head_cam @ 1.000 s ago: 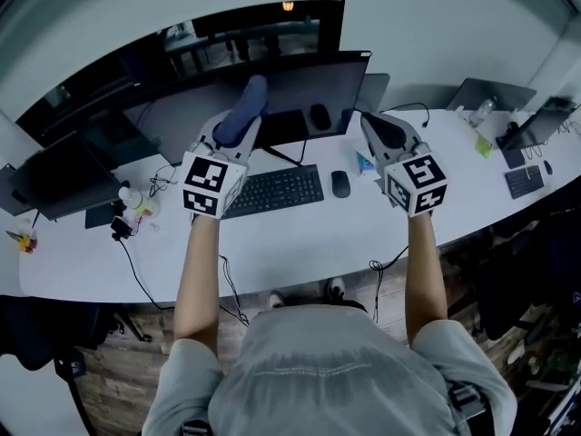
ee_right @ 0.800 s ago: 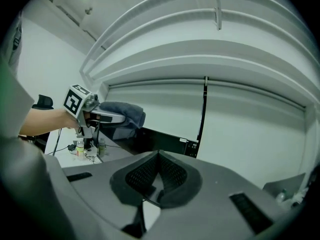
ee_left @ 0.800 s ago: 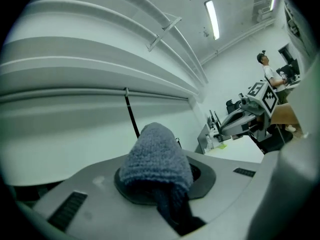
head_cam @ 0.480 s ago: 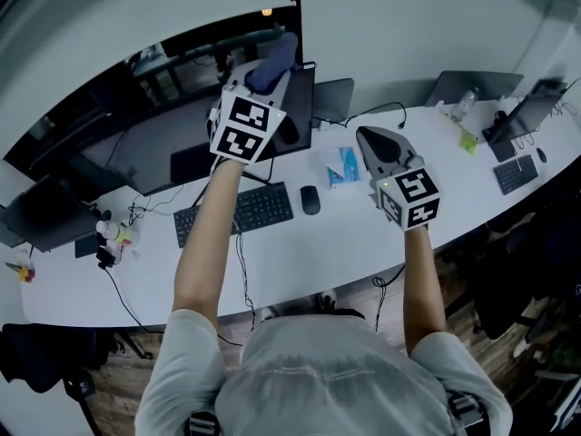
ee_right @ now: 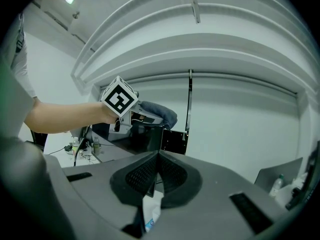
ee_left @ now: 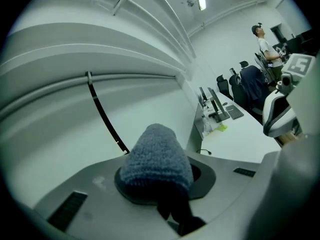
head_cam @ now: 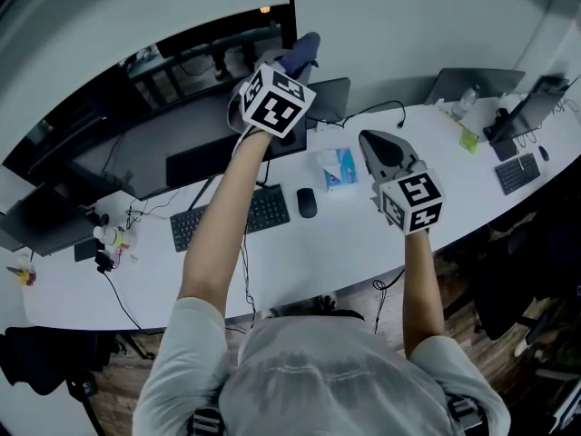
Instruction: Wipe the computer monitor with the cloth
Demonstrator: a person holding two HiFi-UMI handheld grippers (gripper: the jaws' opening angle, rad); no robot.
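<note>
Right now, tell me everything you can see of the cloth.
The cloth is blue-grey and fuzzy, like terry or microfibre, bunched into a rounded wad. The left claw is shut on it, so it bulges out past the tips. It is held high by the monitor's upper right corner; whether it touches the screen is unclear.

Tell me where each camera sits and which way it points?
Head view: on the head, looking steeply down at the desk and monitor; the left arm, right arm, left gripper and right gripper show.
Left gripper view: on that gripper, looking along its jaws, shut on the cloth, toward the wall.
Right gripper view: on that gripper, looking past its shut jaws at the monitor; the left arm shows.
Shared: head and right gripper views both show the left gripper holding the cloth by the monitor's top.
</note>
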